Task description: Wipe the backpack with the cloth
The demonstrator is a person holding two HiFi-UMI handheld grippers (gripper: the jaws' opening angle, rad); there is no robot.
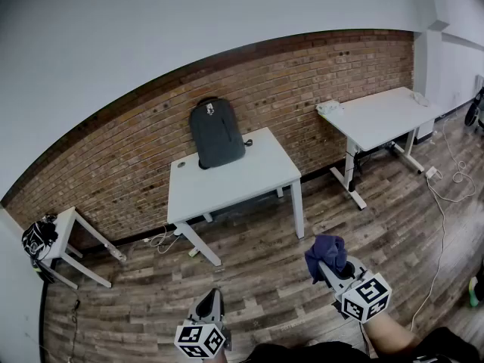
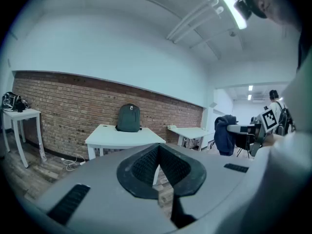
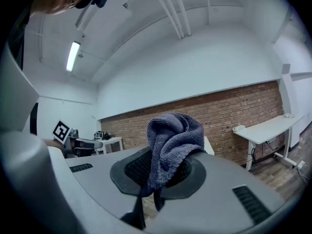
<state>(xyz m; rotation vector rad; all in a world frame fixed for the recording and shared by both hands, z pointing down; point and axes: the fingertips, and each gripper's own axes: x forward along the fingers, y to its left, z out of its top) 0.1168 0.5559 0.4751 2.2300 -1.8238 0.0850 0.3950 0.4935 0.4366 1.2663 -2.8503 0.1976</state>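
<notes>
White table (image 1: 236,181): backpack (image 1: 216,133) stands upright at its back edge, against the brick wall (image 1: 113,165), well ahead and leftward of the right gripper (image 1: 330,269), whose jaws pinch the bunched cloth (image 1: 325,251). Left gripper (image 1: 210,303): jaws together, empty.

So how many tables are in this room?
3: the middle table holding the backpack, a longer table at right, a small table far left. Others may be out of view.

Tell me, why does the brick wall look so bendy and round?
Head view: the wide lens bows the brick wall into an arc. Left gripper view: dark rounded corners, the ceiling light glares, the backpack looks sharp. Right gripper view: the cloth is crisp up close.
</notes>
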